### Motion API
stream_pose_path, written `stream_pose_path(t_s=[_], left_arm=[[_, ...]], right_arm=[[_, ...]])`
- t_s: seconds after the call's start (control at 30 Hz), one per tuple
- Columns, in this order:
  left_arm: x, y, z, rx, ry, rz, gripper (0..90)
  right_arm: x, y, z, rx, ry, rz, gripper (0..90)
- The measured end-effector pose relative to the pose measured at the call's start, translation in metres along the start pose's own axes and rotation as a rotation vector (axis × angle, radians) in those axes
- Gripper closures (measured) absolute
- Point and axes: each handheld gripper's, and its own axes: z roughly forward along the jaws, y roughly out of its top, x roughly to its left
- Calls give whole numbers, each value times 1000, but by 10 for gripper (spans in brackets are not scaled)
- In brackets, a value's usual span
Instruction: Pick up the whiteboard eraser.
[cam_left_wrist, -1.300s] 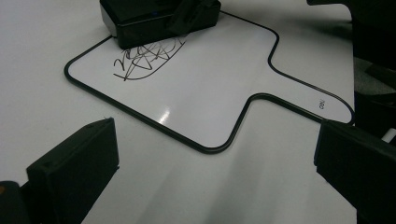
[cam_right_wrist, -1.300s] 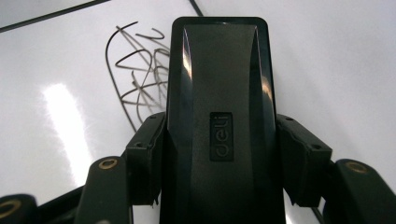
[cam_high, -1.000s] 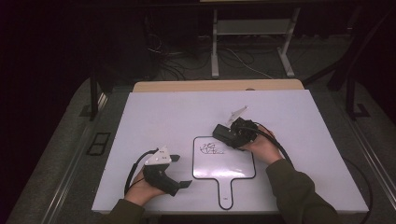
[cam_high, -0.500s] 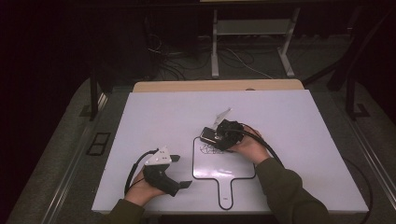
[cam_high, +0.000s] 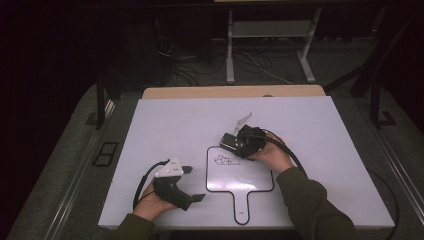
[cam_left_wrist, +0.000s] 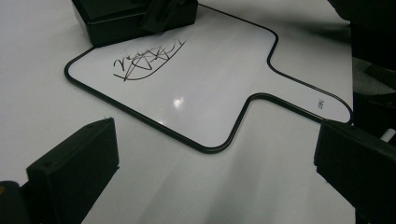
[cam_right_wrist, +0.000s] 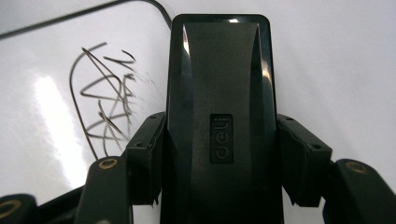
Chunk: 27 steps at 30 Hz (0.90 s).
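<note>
A paddle-shaped whiteboard (cam_high: 240, 176) with a black rim lies on the white table (cam_high: 310, 120). A black scribble (cam_high: 222, 161) marks its top left corner. My right gripper (cam_high: 234, 144) is shut on a black eraser (cam_high: 229, 142) at that corner, just beside the scribble. In the right gripper view both fingers (cam_right_wrist: 145, 154) clamp the eraser (cam_right_wrist: 219, 84) by its sides, with the scribble (cam_right_wrist: 107, 102) along its left edge. My left gripper (cam_high: 192, 184) rests on the table left of the board's handle, open and holding nothing. Its view shows the whiteboard (cam_left_wrist: 210, 93), scribble (cam_left_wrist: 147, 58) and eraser (cam_left_wrist: 121, 18) ahead.
The board's handle (cam_high: 241, 207) points to the table's near edge. Cables trail from both grippers. A wooden strip (cam_high: 235, 92) borders the table's far edge, with a metal stand (cam_high: 270, 35) and floor cables beyond it in the dark.
My right gripper has carried the eraser a little to the left, from the board's top edge to the corner by the scribble. The left gripper has not moved.
</note>
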Motion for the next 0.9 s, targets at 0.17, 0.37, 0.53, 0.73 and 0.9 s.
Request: stream_pose_path(t_s=[0.17,0.37,0.53,0.73,0.9], left_arm=[[0,0,-1,-1,2,4,0],[0,0,-1,0,1,4,0],[-1,1,1,1,-1,6,0],[-1,0,0,1,1,7,0],[-1,1,0,1,1,8,0]], right_arm=[[-8,-12,-6,2,-20,8,384],[-19,-27,-13,1,-46,37,385],[-17,-30,-16,2,-54,24,385],[4,-18,-11,-4,-15,-27,385],[23,-10,-9,-8,8,-69,385]])
